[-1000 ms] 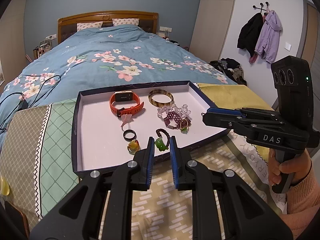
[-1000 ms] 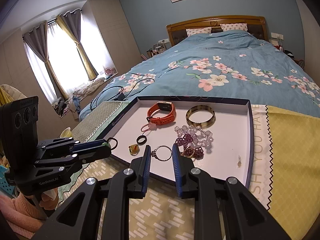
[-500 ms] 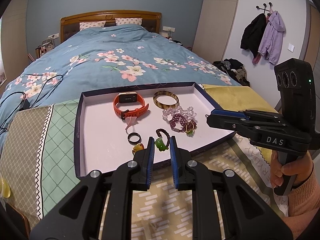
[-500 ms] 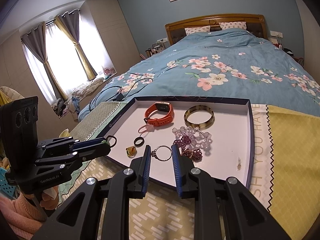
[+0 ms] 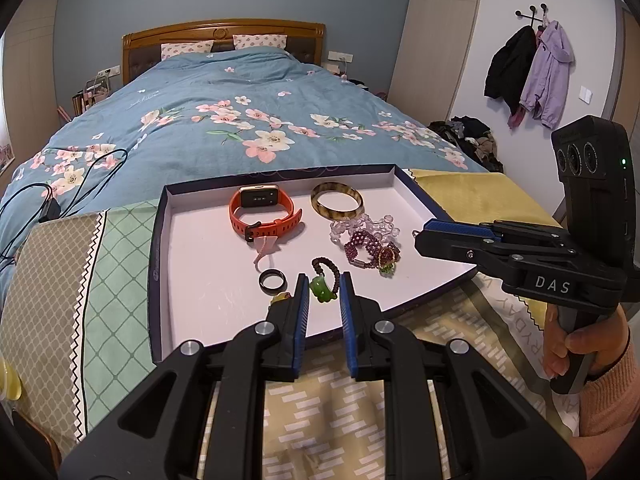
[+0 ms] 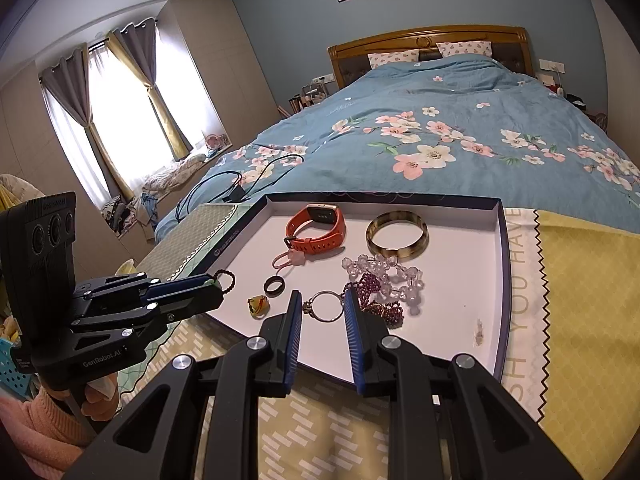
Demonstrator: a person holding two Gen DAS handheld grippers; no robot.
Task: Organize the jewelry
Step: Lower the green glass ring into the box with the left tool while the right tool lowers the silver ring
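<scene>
A dark-rimmed white tray (image 5: 192,264) (image 6: 464,264) holds an orange watch (image 5: 262,210) (image 6: 318,228), a tortoiseshell bangle (image 5: 337,200) (image 6: 397,235), clear and purple bead bracelets (image 5: 366,240) (image 6: 380,276), a black ring (image 5: 273,281) (image 6: 275,285) and a yellow ring (image 6: 258,304). My left gripper (image 5: 323,292) (image 6: 218,285) is shut on a dark bead bracelet with a green pendant (image 5: 322,290). My right gripper (image 6: 323,304) (image 5: 420,236) is shut on a silver ring (image 6: 326,306).
The tray rests on patterned cloths (image 5: 80,280) over a table at the foot of a blue floral bed (image 5: 240,128). Black cables (image 5: 60,184) lie on the bed at left. Coats (image 5: 528,72) hang on the right wall.
Both grippers have drawn back slightly from the tray, each keeping its piece; the jewelry in the tray has not moved.
</scene>
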